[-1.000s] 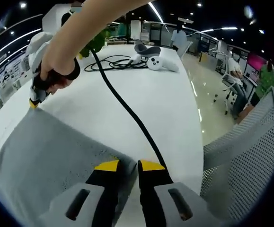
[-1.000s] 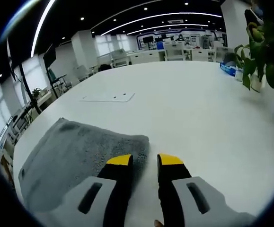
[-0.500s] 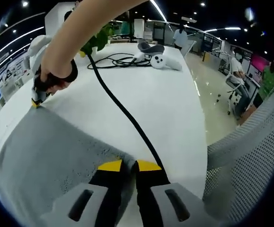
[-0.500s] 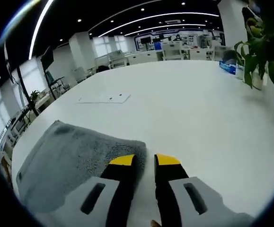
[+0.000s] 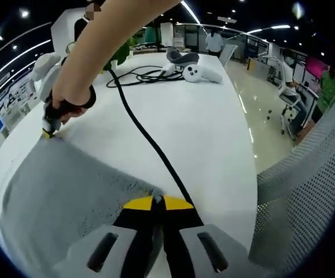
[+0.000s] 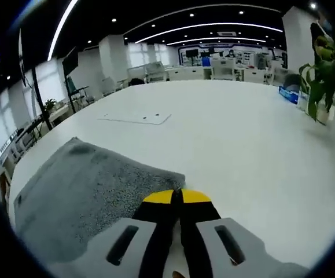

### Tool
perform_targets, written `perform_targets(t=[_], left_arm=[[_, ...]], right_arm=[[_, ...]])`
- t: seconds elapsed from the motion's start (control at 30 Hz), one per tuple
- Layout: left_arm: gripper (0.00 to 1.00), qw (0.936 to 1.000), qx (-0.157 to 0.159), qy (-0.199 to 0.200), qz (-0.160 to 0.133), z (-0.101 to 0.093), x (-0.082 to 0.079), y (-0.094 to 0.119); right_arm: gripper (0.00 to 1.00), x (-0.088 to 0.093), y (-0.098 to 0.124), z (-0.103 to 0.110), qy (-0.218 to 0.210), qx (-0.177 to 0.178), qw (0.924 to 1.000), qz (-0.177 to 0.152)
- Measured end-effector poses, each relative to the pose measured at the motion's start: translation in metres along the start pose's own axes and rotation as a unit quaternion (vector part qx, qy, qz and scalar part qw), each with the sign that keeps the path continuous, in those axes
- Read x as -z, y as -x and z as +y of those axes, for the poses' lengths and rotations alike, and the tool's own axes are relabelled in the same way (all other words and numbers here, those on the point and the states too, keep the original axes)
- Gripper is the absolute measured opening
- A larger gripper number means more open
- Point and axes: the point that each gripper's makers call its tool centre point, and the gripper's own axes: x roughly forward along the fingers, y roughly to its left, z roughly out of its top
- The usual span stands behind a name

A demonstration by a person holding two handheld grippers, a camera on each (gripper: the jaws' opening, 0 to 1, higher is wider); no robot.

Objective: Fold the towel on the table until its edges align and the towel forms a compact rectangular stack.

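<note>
While the towel [image 5: 63,191] lies flat on the table [image 5: 202,133] | left gripper [image 5: 158,202] clenched on its corner | right gripper [image 6: 176,196] clenched on another corner | pinched edges hidden by jaws

Grey towel [image 5: 69,191] lies spread flat on the white table [image 5: 202,133], apparently a single layer.

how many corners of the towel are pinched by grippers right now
2. The left gripper has its jaws shut on the near corner of the grey towel; the right gripper pinches the far corner. Other corners lie out of frame.
</note>
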Motion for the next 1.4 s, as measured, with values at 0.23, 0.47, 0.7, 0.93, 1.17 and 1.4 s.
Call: perform_targets(t=[0.23, 0.47, 0.7, 0.93, 1.17, 1.4], left_arm=[[0.04, 0.9998, -0.005, 0.007, -0.016, 0.000, -0.008, 0.010], [0.04, 0.9991, -0.017, 0.018, -0.033, 0.005, -0.015, 0.022], [0.04, 0.9984, -0.022, 0.020, -0.047, 0.014, -0.019, 0.037], [0.04, 0.9974, -0.037, 0.021, -0.058, 0.016, -0.016, 0.045], [0.04, 0.9954, -0.052, 0.036, -0.072, 0.022, -0.014, 0.060], [0.04, 0.9943, -0.067, 0.033, -0.075, 0.028, -0.008, 0.080]], right_arm=[[0.00, -0.010, 0.004, 0.001, -0.008, -0.009, 0.9999, 0.000], [0.00, -0.025, 0.009, 0.011, -0.013, -0.020, 0.9997, -0.007], [0.00, -0.037, 0.012, 0.019, -0.003, -0.026, 0.9996, -0.005], [0.00, -0.049, 0.016, 0.032, -0.001, -0.032, 0.9995, -0.008], [0.00, -0.060, 0.020, 0.043, 0.001, -0.032, 0.9994, -0.012], [0.00, -0.072, 0.024, 0.055, -0.002, -0.032, 0.9993, -0.019]])
